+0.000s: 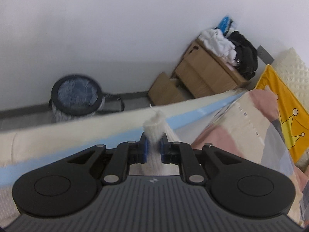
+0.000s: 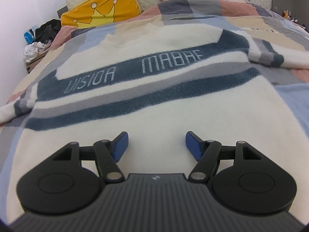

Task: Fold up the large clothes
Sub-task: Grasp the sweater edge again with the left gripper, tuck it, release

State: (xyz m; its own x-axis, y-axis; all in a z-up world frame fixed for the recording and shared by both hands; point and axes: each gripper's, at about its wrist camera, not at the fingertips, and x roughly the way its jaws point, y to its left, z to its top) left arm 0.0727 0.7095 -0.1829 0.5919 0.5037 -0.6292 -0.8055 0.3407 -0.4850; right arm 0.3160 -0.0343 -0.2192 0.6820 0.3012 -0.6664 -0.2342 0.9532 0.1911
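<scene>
Pinching a cream ribbed sweater (image 1: pixel 154 127) edge, left gripper (image 1: pixel 154 145) also showed a trash bin (image 1: pixel 76 96) at 10 o'clock. Right gripper (image 2: pixel 156 145) hovered spread over the sweater on the bed (image 2: pixel 289 100); text read "VISION MABAE".

The sweater (image 2: pixel 154 104) is a fuzzy, brushed knit, cream with napped dark-blue bands, and its ribbed cuff (image 1: pixel 154 129) shows coarser ridged knit between the left gripper's (image 1: pixel 154 145) smooth blue pads. Both grippers, the right gripper (image 2: pixel 156 145) included, have matt black plastic arms with dull metal pivot pins and a ribbed grey body. The checked bedspread (image 2: pixel 241 5) is smooth woven cloth, the cardboard boxes (image 1: pixel 204 73) matt brown.
</scene>
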